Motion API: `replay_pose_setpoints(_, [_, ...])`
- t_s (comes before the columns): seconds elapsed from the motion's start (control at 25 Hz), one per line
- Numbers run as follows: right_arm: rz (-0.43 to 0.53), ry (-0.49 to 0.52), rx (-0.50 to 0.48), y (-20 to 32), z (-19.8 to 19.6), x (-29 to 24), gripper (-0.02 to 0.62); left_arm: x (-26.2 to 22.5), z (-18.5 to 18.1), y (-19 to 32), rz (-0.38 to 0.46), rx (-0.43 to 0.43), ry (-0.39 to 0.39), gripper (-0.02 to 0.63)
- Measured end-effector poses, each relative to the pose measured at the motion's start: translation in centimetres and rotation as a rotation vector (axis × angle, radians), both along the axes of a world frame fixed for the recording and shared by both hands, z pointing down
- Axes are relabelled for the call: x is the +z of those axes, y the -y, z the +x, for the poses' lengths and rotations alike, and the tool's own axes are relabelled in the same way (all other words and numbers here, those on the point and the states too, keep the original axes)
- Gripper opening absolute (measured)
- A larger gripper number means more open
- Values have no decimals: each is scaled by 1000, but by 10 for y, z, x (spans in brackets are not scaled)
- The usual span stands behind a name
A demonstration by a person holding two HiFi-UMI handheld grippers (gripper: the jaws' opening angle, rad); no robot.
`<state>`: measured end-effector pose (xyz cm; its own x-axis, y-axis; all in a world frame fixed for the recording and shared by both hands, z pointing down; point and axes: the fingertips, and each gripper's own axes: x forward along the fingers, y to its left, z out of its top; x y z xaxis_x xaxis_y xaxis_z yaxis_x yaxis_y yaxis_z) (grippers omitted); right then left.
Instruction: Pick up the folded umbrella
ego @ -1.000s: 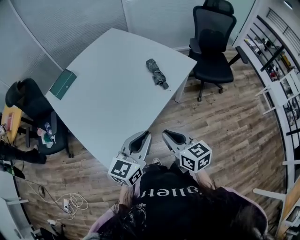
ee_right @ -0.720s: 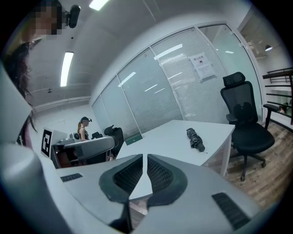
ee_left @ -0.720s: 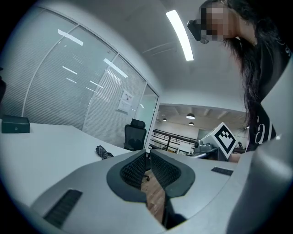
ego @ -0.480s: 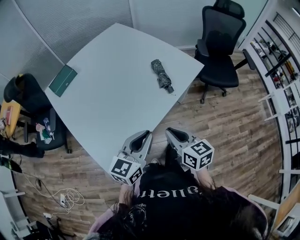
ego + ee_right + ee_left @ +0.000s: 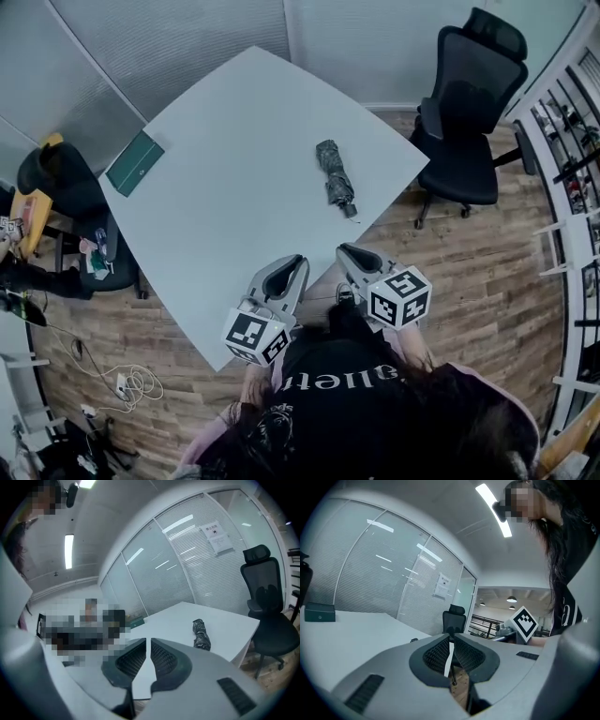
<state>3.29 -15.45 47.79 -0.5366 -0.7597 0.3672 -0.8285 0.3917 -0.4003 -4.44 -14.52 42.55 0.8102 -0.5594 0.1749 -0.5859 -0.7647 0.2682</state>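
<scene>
The folded umbrella (image 5: 336, 176), dark grey with its handle end toward me, lies on the white table (image 5: 234, 187) near its right edge. In the right gripper view the umbrella (image 5: 200, 634) lies ahead and to the right of the jaws. My left gripper (image 5: 292, 265) is held over the table's near corner, jaws shut and holding nothing. My right gripper (image 5: 349, 253) hangs just off the table's edge, short of the umbrella, also shut and holding nothing. The left gripper (image 5: 451, 651) and right gripper (image 5: 149, 649) each show pads nearly touching.
A green notebook (image 5: 135, 163) lies at the table's far left edge. A black office chair (image 5: 469, 112) stands to the right of the table, another chair with bags (image 5: 56, 183) to the left. Shelving (image 5: 572, 141) lines the right wall. Wood floor surrounds the table.
Both grippers and the person have moved toward the table. The umbrella sits lower and closer in the head view. The jaws have stayed shut.
</scene>
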Motion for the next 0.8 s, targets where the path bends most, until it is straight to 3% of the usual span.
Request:
replay_pose_setpoints(0.32, [-36, 20, -50, 56, 35, 18, 43, -1, 52, 40, -3, 8, 36, 46])
replay_pose_setpoints(0.8, [-89, -40, -79, 151, 87, 73, 44, -2, 80, 93, 27, -98, 89, 46])
